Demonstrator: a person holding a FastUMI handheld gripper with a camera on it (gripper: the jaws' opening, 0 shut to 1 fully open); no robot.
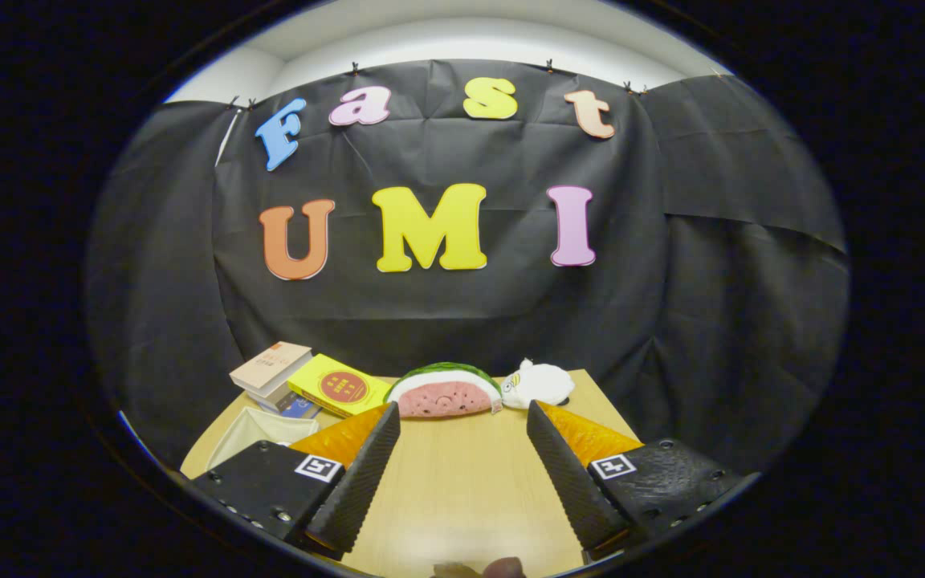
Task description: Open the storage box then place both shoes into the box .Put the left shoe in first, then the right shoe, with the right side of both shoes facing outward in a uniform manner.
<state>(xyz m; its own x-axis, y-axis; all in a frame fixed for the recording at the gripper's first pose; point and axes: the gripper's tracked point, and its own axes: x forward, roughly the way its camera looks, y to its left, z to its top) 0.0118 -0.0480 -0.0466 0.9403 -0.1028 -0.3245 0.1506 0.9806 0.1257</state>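
Observation:
My gripper (pixel 462 425) is open, its two fingers spread wide over a light wooden table (pixel 462 482) with nothing between them. At the very near edge of the table, below the fingers, a small dark rounded shape (pixel 503 568) pokes into sight; I cannot tell what it is. Just left of the left finger lies a pale, box-like thing (pixel 250 429), partly hidden by that finger.
Beyond the fingers, at the table's far edge, lie a watermelon-slice plush (pixel 445 392) and a white plush toy (pixel 539 384). To the far left are a yellow book (pixel 338 387) and a stack of books (pixel 271 371). Black cloth closes the back.

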